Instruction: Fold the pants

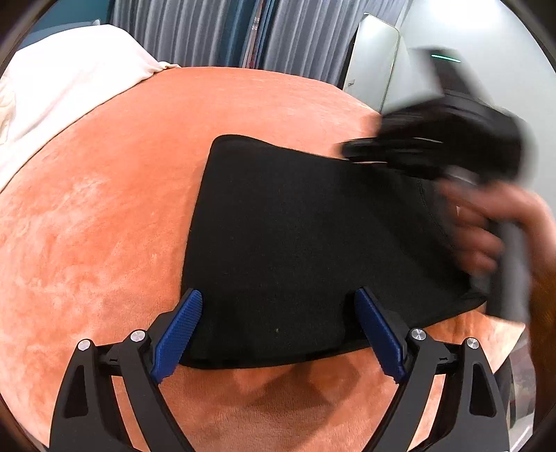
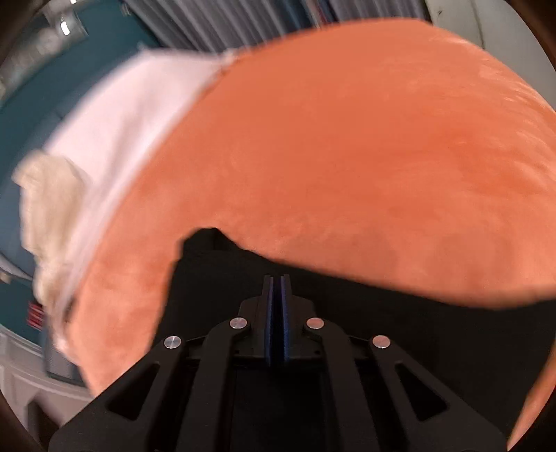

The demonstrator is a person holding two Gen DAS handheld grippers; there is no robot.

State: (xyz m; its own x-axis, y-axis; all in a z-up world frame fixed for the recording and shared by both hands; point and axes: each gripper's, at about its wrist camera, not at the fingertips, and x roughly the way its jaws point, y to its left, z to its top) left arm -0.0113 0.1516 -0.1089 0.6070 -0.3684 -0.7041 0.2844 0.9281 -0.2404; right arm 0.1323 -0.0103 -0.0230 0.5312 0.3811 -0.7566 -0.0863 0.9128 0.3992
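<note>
Black pants (image 1: pixel 295 226) lie folded into a flat rectangle on an orange blanket (image 1: pixel 104 215). My left gripper (image 1: pixel 278 293) is open, its blue pads (image 1: pixel 180 333) wide apart on either side of the near edge of the pants, pressing on nothing. A blurred hand (image 1: pixel 479 222) holds my right gripper (image 1: pixel 351 147) over the far right corner of the pants. In the right wrist view, the right gripper (image 2: pixel 277 278) is shut with nothing visible between its pads. It hovers above the dark pants (image 2: pixel 215 278), whose corner shows against the orange blanket (image 2: pixel 347 156).
A white sheet (image 1: pixel 62 87) covers the bed's far left end, with a cream cloth (image 2: pixel 45 194) bunched at its side. Grey curtains (image 1: pixel 208 31) hang behind the bed. A pale panel (image 1: pixel 375 59) stands at the far right. The blanket's front right edge (image 1: pixel 504 333) drops off.
</note>
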